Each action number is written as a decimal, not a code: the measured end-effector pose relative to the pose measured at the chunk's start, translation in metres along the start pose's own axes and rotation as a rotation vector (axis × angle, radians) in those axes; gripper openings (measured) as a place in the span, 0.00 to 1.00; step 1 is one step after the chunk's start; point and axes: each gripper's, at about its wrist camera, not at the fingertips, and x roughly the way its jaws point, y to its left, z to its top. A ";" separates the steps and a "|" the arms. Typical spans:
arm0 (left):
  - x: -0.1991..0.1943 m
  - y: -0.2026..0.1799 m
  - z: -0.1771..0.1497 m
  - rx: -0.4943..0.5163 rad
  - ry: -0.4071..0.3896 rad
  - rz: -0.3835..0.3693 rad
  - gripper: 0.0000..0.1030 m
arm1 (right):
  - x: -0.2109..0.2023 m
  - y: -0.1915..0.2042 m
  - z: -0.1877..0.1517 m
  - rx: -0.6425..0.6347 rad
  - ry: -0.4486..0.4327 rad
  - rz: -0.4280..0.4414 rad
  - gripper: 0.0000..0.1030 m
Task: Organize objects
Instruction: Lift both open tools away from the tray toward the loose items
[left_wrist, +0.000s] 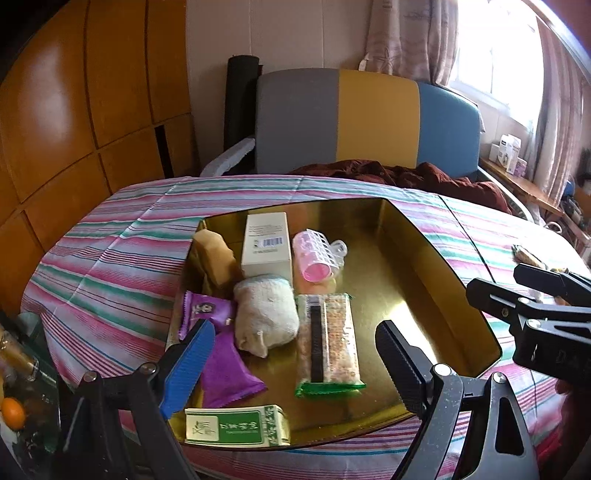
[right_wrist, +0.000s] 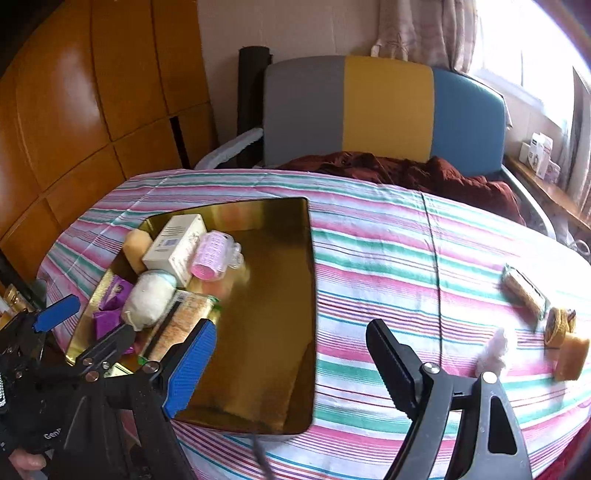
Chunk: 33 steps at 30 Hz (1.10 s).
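A gold tray (left_wrist: 424, 280) (right_wrist: 280, 280) sits on the striped tablecloth. Its left half holds a white box (left_wrist: 266, 243), a pink hair roller (left_wrist: 317, 254), a white cloth roll (left_wrist: 266, 314), purple packets (left_wrist: 221, 354), a cereal bar (left_wrist: 328, 343), a green box (left_wrist: 236, 424) and a tan block (left_wrist: 216, 254). My left gripper (left_wrist: 295, 365) is open and empty just above the tray's near edge. My right gripper (right_wrist: 291, 369) is open and empty over the tray's right edge. A wrapped snack (right_wrist: 524, 295), a brown coil (right_wrist: 557, 325), a tan sponge (right_wrist: 572, 354) and a white tuft (right_wrist: 493, 352) lie on the cloth at right.
A grey, yellow and blue headboard (left_wrist: 369, 118) stands behind the table with a dark red blanket (left_wrist: 406, 177) in front. Wooden cabinets (left_wrist: 74, 129) are on the left. A shelf with small boxes (left_wrist: 509, 151) runs under the window at right.
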 end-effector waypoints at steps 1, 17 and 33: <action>0.000 -0.002 0.000 0.002 0.001 -0.003 0.87 | 0.000 -0.005 -0.001 0.007 0.005 -0.005 0.82; -0.001 -0.076 0.021 0.152 -0.021 -0.139 0.87 | -0.016 -0.152 -0.014 0.255 0.087 -0.170 0.82; 0.014 -0.229 0.037 0.358 -0.001 -0.374 0.87 | -0.055 -0.379 0.001 0.711 -0.014 -0.385 0.82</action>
